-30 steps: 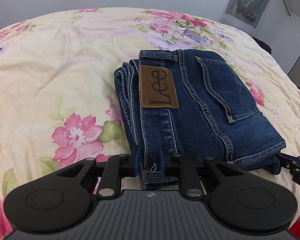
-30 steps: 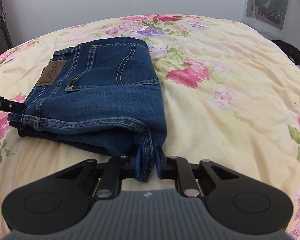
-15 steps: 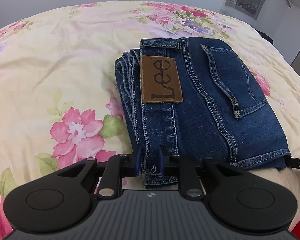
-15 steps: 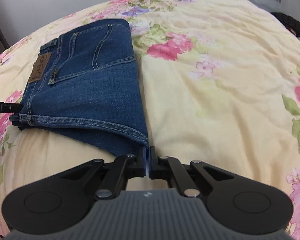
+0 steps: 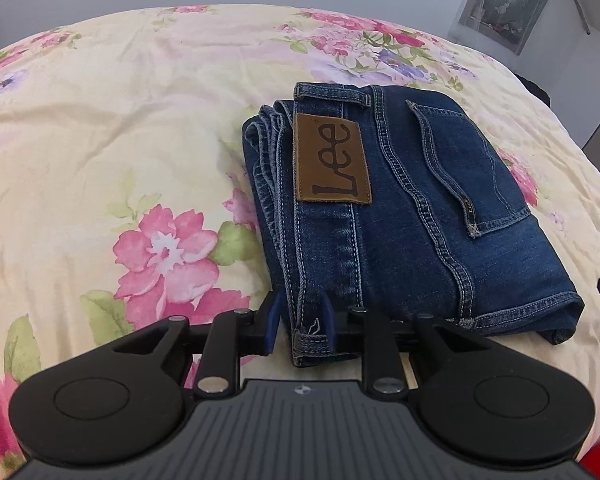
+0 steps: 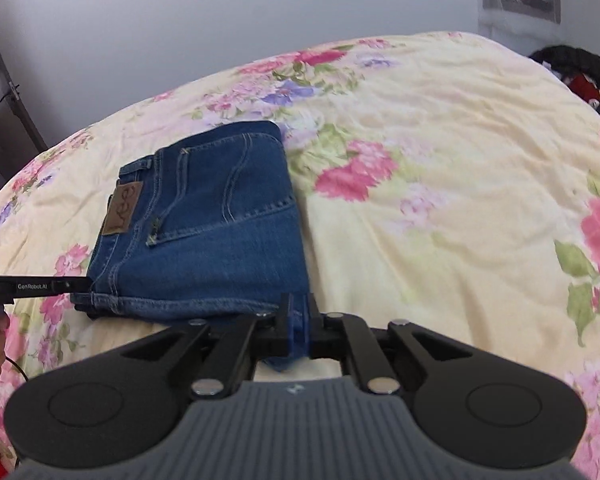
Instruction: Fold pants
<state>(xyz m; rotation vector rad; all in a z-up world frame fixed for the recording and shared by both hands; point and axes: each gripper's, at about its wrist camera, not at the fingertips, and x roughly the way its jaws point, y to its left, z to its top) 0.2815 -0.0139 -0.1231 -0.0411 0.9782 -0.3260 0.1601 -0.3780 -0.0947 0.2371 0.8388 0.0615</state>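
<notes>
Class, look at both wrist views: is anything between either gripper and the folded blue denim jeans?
Nothing visible. The left gripper straddles the jeans' waistband corner; the right gripper is clamped on another corner.

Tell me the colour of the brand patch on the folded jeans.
Brown, with dark lettering: the patch on the jeans shows best in the left wrist view.

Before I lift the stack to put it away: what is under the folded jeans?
The folded jeans lie on the floral bedspread; its pattern shows all around them. Several denim layers show at the stack's left edge. Anything beneath is covered.
</notes>
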